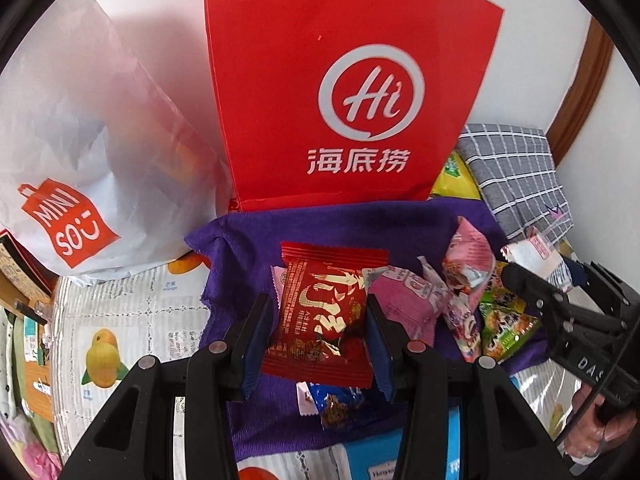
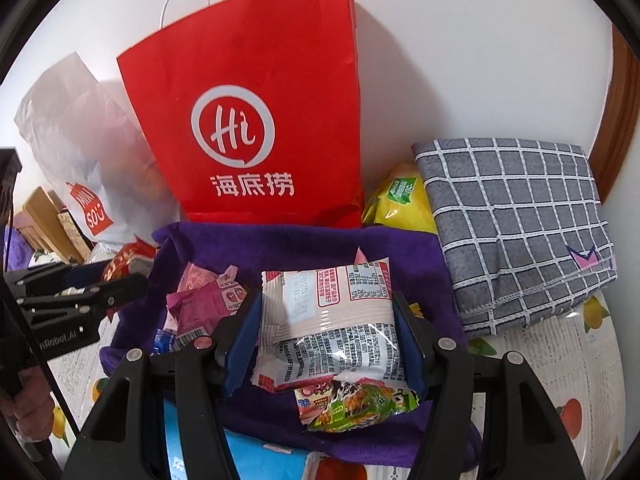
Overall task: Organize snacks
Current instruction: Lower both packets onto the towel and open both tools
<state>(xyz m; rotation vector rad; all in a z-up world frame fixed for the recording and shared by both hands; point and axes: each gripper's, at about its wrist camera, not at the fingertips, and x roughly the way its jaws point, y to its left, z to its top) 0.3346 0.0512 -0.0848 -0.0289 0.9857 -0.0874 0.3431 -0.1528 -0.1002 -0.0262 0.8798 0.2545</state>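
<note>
My left gripper is shut on a red snack packet with gold lettering, held over the purple cloth. My right gripper is shut on a white snack packet printed with text, its back side up. Under and around them on the cloth lie pink packets, a green packet and a blue packet. The right gripper appears at the right edge of the left wrist view, the left gripper at the left edge of the right wrist view.
A red paper bag stands upright behind the cloth against the wall. A white Miniso bag leans to its left. A folded grey checked cloth and a yellow packet lie at the right. A fruit-print tablecloth covers the table.
</note>
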